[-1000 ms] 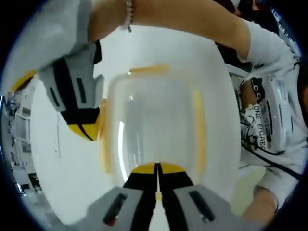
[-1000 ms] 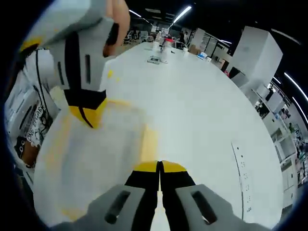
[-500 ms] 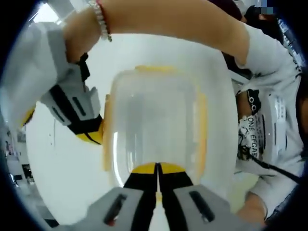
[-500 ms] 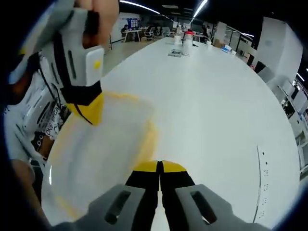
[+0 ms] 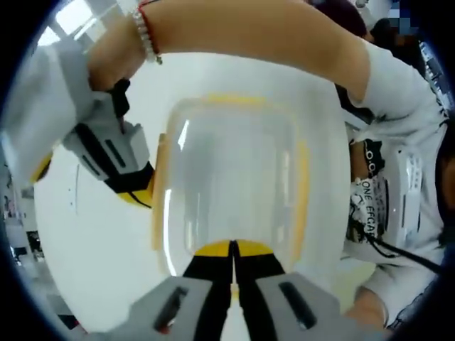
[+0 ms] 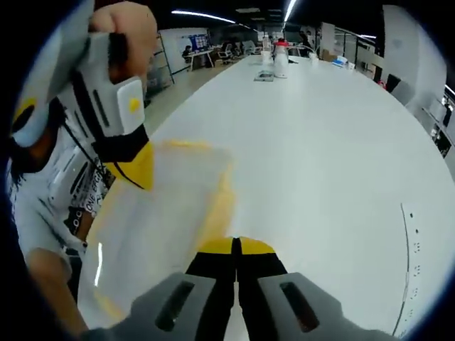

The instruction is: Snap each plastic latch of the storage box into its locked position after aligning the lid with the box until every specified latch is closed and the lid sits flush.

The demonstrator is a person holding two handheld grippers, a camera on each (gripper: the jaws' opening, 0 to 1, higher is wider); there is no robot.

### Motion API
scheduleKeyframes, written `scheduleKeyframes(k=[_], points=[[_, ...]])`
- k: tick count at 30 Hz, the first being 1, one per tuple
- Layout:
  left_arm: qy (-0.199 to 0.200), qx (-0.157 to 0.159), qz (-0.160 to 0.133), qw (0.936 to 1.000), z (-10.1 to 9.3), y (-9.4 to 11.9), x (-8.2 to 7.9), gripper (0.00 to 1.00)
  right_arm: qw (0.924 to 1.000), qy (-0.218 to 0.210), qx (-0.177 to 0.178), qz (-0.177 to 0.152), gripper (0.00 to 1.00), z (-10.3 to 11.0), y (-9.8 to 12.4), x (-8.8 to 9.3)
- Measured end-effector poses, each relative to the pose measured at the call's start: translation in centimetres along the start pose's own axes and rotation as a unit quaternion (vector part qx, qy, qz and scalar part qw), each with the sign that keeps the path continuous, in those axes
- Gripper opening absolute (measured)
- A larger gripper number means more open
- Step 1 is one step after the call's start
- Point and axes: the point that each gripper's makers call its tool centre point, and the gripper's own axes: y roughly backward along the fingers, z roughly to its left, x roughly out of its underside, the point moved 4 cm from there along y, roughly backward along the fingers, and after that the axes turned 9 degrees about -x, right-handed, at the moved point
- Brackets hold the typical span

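A clear storage box [image 5: 234, 163] with a see-through lid and yellow latches lies on the white table. My left gripper [image 5: 232, 249] is shut, its yellow tips resting at the box's near edge. My right gripper [image 5: 138, 195], also shut, touches the yellow latch [image 5: 158, 206] on the box's left side. In the right gripper view the box [image 6: 156, 227] sits low on the left. There my right gripper [image 6: 236, 247] stands closed against a yellow side latch [image 6: 222, 202], and the left gripper [image 6: 138, 170] presses on the box's far edge.
The long white table [image 6: 320, 142] stretches away, with bottles and small items [image 6: 277, 53] at its far end. A person in a white printed shirt [image 5: 384, 199] stands close by the box. Their bare arm [image 5: 249, 28] crosses above it.
Both views have shifted a little with the hands and the box looks slightly nearer. Both grippers stay shut at the same edges of the box.
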Motion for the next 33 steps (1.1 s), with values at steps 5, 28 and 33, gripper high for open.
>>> scheduleKeyframes(k=[5, 28, 33], points=[[0.001, 0.003, -0.007, 1.0000, 0.1, 0.1, 0.2, 0.00, 0.9995, -0.028, -0.015, -0.005, 0.00, -0.2, -0.2, 0.1], [0.030, -0.002, 0.013, 0.9995, 0.4, -0.2, 0.0, 0.00, 0.9980, -0.048, -0.040, 0.010, 0.00, 0.1, -1.2, 0.7], [0.029, 0.003, 0.024, 0.9993, 0.4, -0.4, -0.2, 0.00, 0.9976, -0.052, -0.045, 0.009, 0.00, -0.1, -1.2, 0.8]])
